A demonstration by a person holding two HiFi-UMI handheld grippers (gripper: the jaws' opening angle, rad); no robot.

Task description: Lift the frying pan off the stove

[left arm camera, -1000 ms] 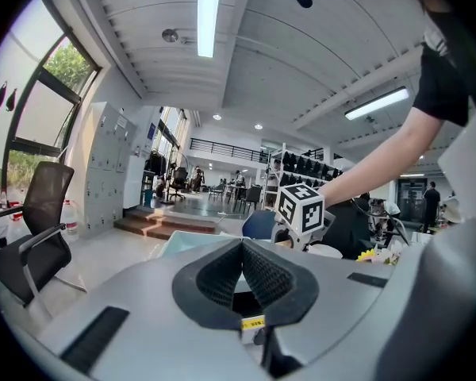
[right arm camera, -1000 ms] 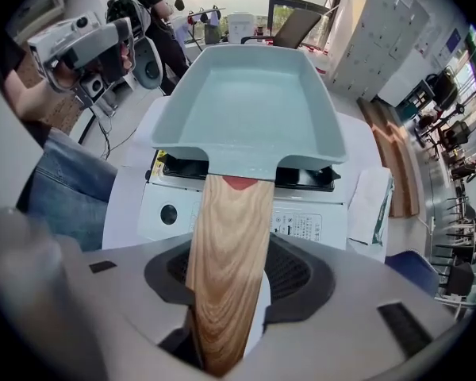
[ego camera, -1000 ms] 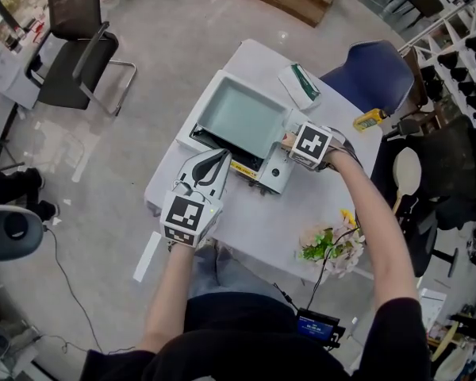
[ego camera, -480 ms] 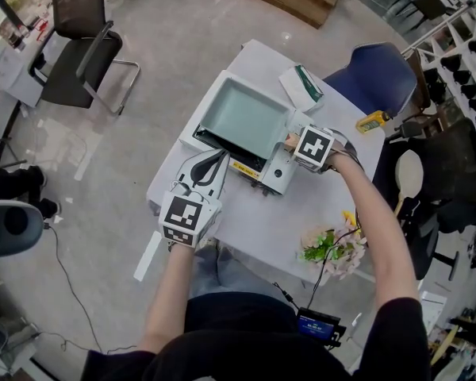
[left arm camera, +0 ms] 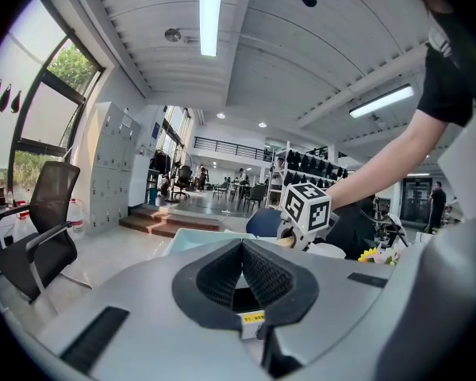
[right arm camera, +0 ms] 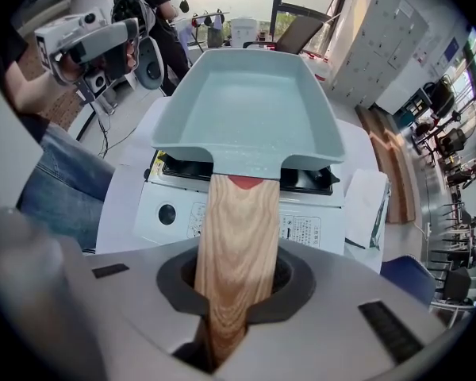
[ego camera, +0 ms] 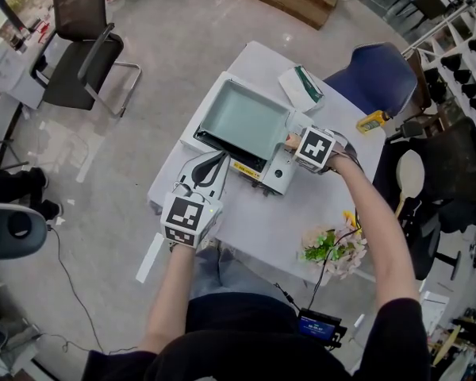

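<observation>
A square pale-green frying pan (ego camera: pixel 242 117) sits on a white portable gas stove (ego camera: pixel 274 171) on the white table. Its wooden handle (right arm camera: pixel 236 228) runs back between the jaws of my right gripper (ego camera: pixel 295 143), which points down. Those jaws have just been closing, and they now press on the handle on both sides (right arm camera: pixel 236 280). My left gripper (ego camera: pixel 210 165) hovers at the stove's near left corner, with its jaws together and nothing in them (left arm camera: pixel 242 268). The left gripper view shows the pan's rim (left arm camera: pixel 192 240) and the right gripper's marker cube (left arm camera: pixel 307 209) beyond the left jaws.
A white box with green print (ego camera: pixel 300 86) lies at the table's far side. A yellow tool (ego camera: pixel 370 120) and a blue chair (ego camera: pixel 373 74) are at the right. A bunch of flowers (ego camera: pixel 331 244) sits at the near right edge. A black office chair (ego camera: pixel 83 38) stands on the floor to the left.
The right gripper's jaws have drawn in onto the wooden handle. Both hands stay where they were, and the pan still rests on the stove.
</observation>
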